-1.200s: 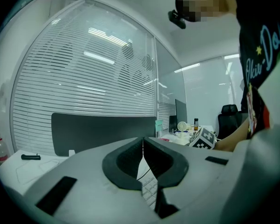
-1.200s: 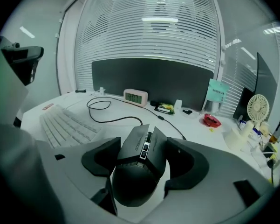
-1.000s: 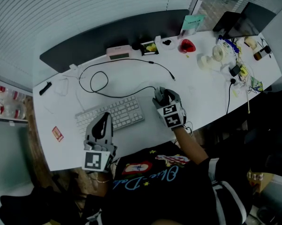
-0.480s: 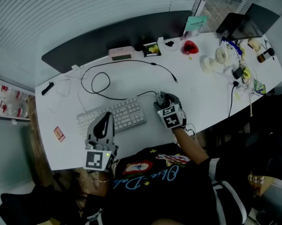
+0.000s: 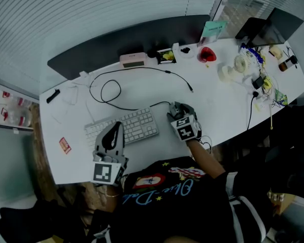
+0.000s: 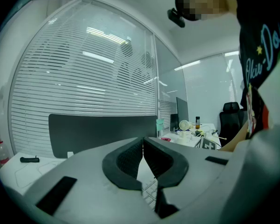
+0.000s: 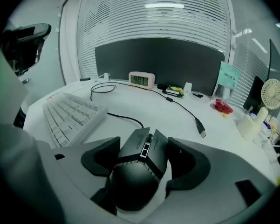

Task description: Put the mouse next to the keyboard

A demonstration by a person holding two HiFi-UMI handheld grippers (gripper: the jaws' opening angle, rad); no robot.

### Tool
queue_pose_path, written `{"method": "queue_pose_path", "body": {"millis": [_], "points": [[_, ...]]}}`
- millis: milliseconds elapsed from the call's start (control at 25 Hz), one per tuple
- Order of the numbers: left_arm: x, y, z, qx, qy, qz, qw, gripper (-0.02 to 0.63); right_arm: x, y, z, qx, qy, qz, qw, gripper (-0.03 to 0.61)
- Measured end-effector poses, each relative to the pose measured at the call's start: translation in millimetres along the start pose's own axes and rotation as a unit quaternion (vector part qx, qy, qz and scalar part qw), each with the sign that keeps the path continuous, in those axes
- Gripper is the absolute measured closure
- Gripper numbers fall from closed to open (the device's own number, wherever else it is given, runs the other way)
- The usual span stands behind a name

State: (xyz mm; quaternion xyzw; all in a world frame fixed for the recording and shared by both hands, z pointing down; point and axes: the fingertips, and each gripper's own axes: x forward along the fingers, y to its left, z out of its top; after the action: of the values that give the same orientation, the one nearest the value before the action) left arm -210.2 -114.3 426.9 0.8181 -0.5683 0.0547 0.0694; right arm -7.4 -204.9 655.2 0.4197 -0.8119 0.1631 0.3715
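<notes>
A black wired mouse sits between the jaws of my right gripper, which is shut on it low over the white table. In the head view the mouse and right gripper are just right of the white keyboard, a small gap away. The keyboard shows at the left of the right gripper view. My left gripper hovers over the keyboard's front edge, its jaws shut on nothing.
The mouse's black cable loops across the table behind the keyboard. A pink clock stands at the back by a dark panel. A small fan, a red object and cabled clutter fill the far right.
Both grippers keep their places relative to the keyboard. Only the head view has shifted a little.
</notes>
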Motion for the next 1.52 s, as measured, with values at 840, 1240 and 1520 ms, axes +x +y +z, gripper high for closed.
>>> {"method": "queue_pose_path", "body": {"millis": [840, 1240, 1520], "points": [[-2.0, -6.2, 1.6, 0.012, 0.004, -0.006, 0.9999, 0.609, -76.1, -23.0, 93.6, 0.054, -0.177, 0.032, 0.982, 0.273], [-0.4, -14.8, 3.4, 0.020, 0.004, -0.018, 0.9996, 0.609, -143.3, -16.4, 145.7, 0.003, -0.292, 0.009, 0.956, 0.557], [0.7, -18.8, 4.8, 0.016, 0.003, -0.023, 0.9996, 0.609, -176.4, -3.9, 167.5, -0.009, -0.322, 0.039, 0.946, 0.580]]}}
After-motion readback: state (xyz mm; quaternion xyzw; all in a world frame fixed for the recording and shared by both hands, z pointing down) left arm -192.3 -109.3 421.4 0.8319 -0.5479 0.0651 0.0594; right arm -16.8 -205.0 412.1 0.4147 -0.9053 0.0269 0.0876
